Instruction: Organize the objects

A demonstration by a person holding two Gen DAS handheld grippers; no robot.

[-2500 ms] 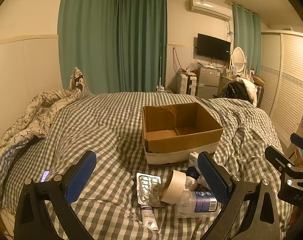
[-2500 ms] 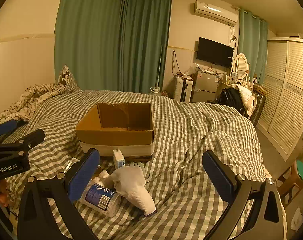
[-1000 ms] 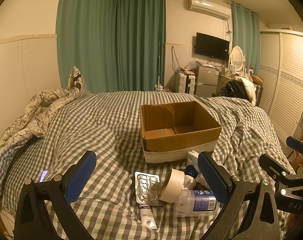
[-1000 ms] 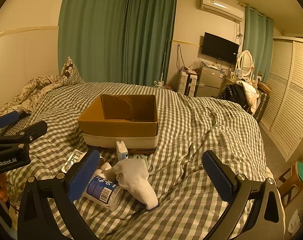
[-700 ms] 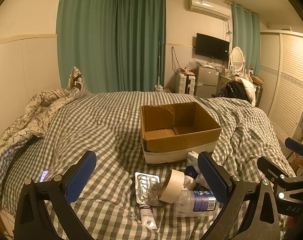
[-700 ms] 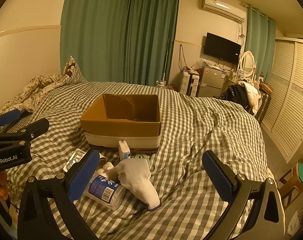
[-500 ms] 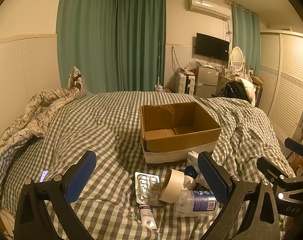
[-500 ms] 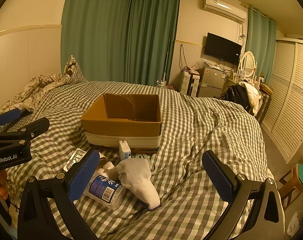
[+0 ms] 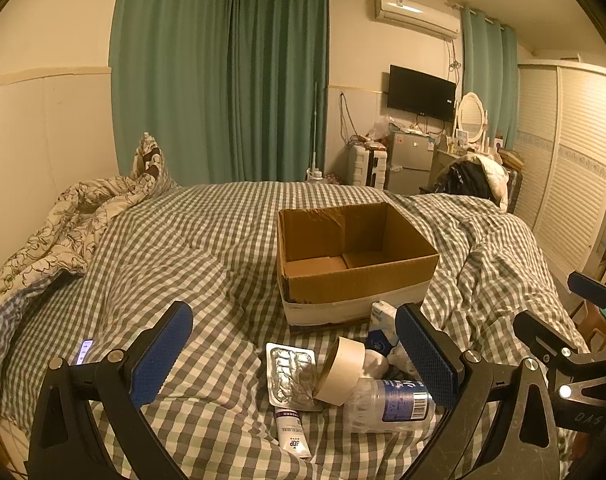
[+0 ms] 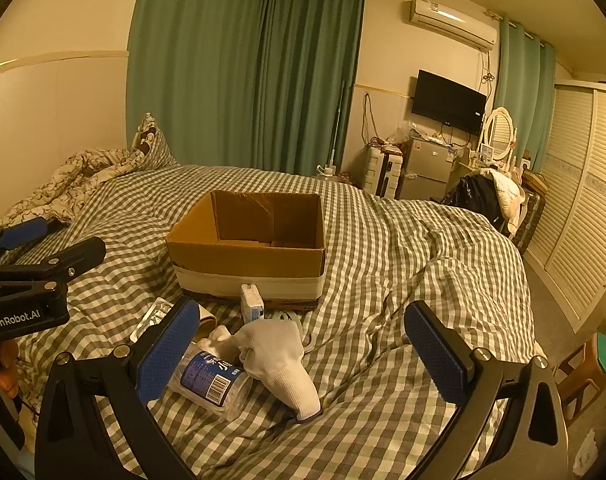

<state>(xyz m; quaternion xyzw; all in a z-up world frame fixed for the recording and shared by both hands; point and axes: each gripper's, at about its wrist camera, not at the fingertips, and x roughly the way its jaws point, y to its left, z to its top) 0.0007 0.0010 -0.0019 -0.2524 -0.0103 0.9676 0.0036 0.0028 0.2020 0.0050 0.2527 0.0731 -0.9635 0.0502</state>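
An open, empty cardboard box (image 9: 355, 256) (image 10: 249, 240) sits on the checked bed. In front of it lie a tape roll (image 9: 341, 370), a foil blister pack (image 9: 291, 374), a small tube (image 9: 291, 432), a clear plastic bottle with a blue label (image 9: 391, 406) (image 10: 211, 380), a white glove (image 10: 277, 354) and a small white-and-blue carton (image 10: 252, 302). My left gripper (image 9: 293, 354) is open and empty, just short of the pile. My right gripper (image 10: 301, 348) is open and empty above the glove and bottle.
A crumpled floral quilt (image 9: 63, 220) lies at the bed's left side. A phone with a lit screen (image 9: 85, 352) lies by the left finger. Wardrobe doors (image 10: 583, 220), a fridge and a chair with clothes stand beyond the bed on the right.
Both grippers have drifted slightly; the right view now sits a little closer to the box and pile. Nothing on the bed has moved and both stay open.
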